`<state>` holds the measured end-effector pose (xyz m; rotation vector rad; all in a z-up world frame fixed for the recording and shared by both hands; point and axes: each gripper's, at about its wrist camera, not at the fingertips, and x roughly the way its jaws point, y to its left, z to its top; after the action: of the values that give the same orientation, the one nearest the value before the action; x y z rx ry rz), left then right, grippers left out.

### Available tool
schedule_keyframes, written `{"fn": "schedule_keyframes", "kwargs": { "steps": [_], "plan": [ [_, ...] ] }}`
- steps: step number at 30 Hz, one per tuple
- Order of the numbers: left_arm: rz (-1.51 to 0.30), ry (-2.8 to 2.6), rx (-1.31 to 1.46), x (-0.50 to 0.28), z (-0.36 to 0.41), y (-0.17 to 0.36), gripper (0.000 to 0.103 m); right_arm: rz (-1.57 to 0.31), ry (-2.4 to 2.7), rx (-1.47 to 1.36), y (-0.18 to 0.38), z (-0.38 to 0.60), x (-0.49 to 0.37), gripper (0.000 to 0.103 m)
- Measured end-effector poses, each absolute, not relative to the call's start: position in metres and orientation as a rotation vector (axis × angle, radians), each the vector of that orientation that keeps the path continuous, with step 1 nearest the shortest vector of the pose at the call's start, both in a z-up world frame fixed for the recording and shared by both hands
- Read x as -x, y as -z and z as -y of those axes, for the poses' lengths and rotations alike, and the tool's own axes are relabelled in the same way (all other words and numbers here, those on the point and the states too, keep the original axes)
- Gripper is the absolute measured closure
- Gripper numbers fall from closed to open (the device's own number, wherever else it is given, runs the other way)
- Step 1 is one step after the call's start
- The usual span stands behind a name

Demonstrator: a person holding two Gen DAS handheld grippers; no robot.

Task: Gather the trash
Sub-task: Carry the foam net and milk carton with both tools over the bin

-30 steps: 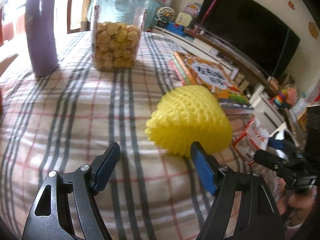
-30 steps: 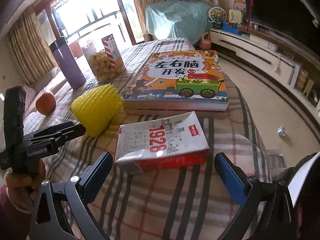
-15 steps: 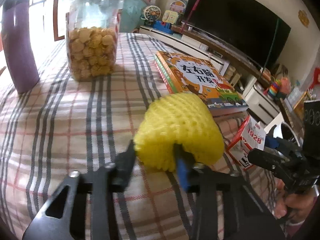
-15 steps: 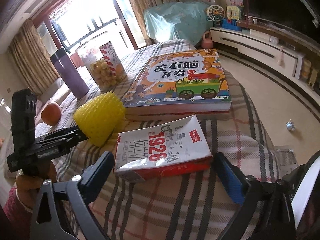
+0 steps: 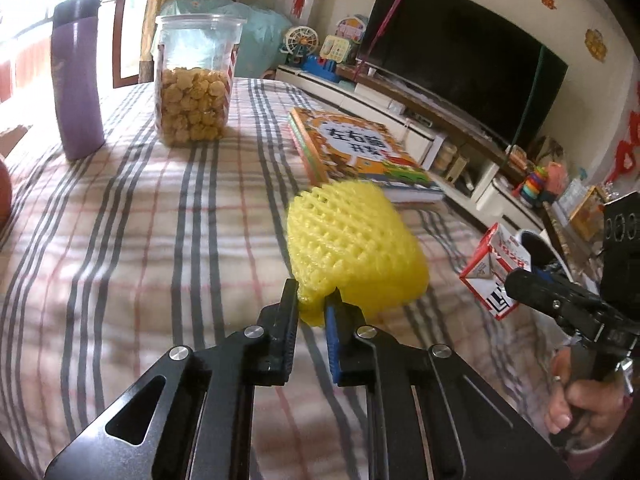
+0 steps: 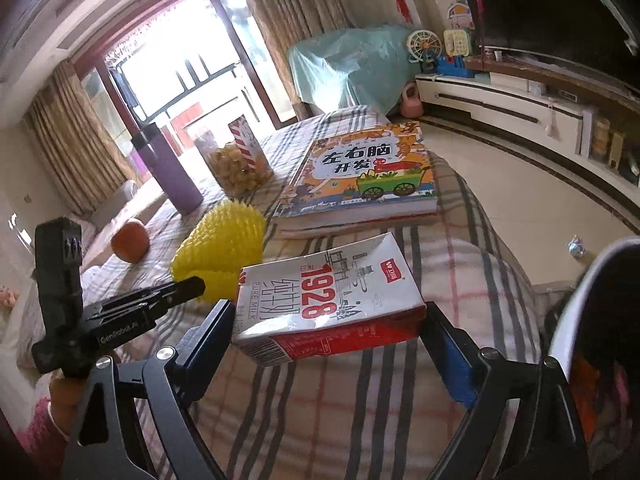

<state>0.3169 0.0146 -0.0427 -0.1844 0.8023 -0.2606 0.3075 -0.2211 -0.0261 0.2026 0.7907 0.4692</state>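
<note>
Left claw (image 5: 312,306) closing, pads pinching near edge of yellow foam fruit net (image 5: 352,240); net raised off checked cloth of worktop (image 5: 140,240). Right claw (image 6: 330,334) spread wide, milk carton (image 6: 328,300) between its fingers, both pads at carton's ends; firm grip can't be told. Carton reads "1928", "PURE MILK". Left claw's body marked "GenRobot.AI". Behind: picture book (image 6: 368,172) with Chinese title, jar of snacks (image 5: 194,84), purple flask (image 5: 76,76), an orange (image 6: 130,240).
</note>
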Motion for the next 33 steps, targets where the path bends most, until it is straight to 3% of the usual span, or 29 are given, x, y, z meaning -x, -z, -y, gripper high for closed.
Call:
{"fn": "schedule_keyframes", "kwargs": {
  "steps": [18,33],
  "plan": [
    [-0.791,0.312,0.196,-0.228,0.026,0.032,0.092,-0.766,-0.415,-0.267,0.025,0.253,-0.213,0.011],
    [-0.799,0.406,0.131,-0.21,0.086,0.023,0.092,-0.719,-0.346,-0.322,0.019,0.297,-0.17,0.011]
  ]
}}
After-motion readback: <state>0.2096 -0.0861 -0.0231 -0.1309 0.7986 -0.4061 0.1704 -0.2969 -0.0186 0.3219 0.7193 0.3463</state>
